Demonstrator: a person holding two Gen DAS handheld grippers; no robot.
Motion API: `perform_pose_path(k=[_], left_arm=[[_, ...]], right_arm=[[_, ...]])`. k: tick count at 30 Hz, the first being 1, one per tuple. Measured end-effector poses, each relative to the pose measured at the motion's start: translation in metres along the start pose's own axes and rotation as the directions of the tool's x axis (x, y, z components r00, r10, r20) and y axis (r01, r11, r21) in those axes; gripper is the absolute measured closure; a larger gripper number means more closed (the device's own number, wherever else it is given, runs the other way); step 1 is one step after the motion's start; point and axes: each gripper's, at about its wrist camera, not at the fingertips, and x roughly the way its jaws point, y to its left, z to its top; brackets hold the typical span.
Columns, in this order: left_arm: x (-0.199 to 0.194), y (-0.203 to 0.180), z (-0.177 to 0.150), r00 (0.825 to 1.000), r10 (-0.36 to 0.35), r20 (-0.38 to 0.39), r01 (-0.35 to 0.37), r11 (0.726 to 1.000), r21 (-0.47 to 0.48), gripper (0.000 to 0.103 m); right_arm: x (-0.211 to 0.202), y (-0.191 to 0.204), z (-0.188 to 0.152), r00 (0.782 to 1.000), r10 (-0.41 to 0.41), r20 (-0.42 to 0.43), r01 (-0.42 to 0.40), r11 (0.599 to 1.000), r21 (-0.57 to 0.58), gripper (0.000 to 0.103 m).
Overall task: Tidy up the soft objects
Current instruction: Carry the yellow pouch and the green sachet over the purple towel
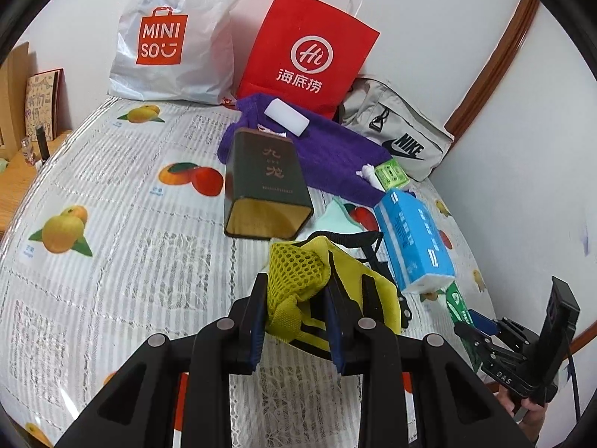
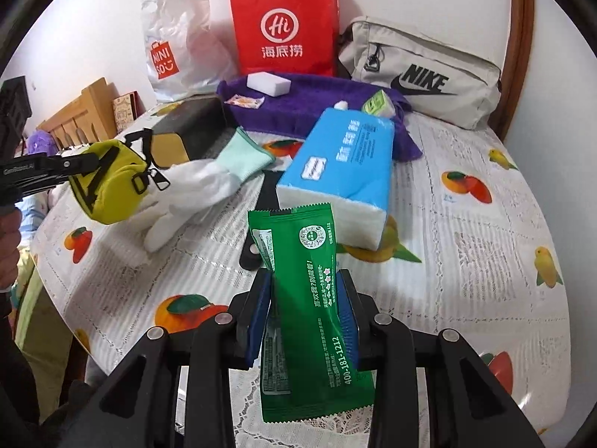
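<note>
My left gripper (image 1: 296,311) is shut on a small yellow mesh pouch (image 1: 298,276) with black straps and holds it above the table; it also shows in the right wrist view (image 2: 108,183). My right gripper (image 2: 304,308) is shut on a green wet-wipe packet (image 2: 306,298), seen in the left wrist view (image 1: 457,306) beside the right gripper (image 1: 485,339). A blue tissue pack (image 2: 343,160) lies ahead, with a white glove (image 2: 197,190) to its left. A purple towel (image 2: 309,100) behind carries a white sponge (image 2: 268,83).
A red paper bag (image 2: 283,26), a white Miniso bag (image 2: 171,48) and a grey Nike bag (image 2: 421,74) stand against the back wall. A dark green tin (image 1: 261,186) lies on the fruit-print tablecloth (image 1: 112,186). A wooden shelf (image 2: 78,115) is at left.
</note>
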Motion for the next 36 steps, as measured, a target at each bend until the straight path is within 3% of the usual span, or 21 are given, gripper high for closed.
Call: perform_pose_path(k=[13, 31, 36], left_arm=[[0.016, -0.004, 0.044, 1.000, 0.013, 0.002, -0.013, 1.000, -0.002, 0.077], [0.066, -0.011, 0.140, 0.997, 0.071, -0.013, -0.070, 0.997, 0.039, 0.077], [0.091, -0.006, 0.158, 0.996, 0.081, -0.037, -0.080, 0.996, 0.026, 0.077]], right_arm=[[-0.011, -0.014, 0.054, 0.997, 0.020, 0.070, -0.021, 1.000, 0.009, 0.068], [0.052, -0.043, 0.173, 0.994, -0.012, 0.107, 0.008, 0.999, 0.042, 0.068], [0.075, -0.050, 0.200, 0.991, -0.070, 0.109, 0.067, 0.997, 0.037, 0.068]])
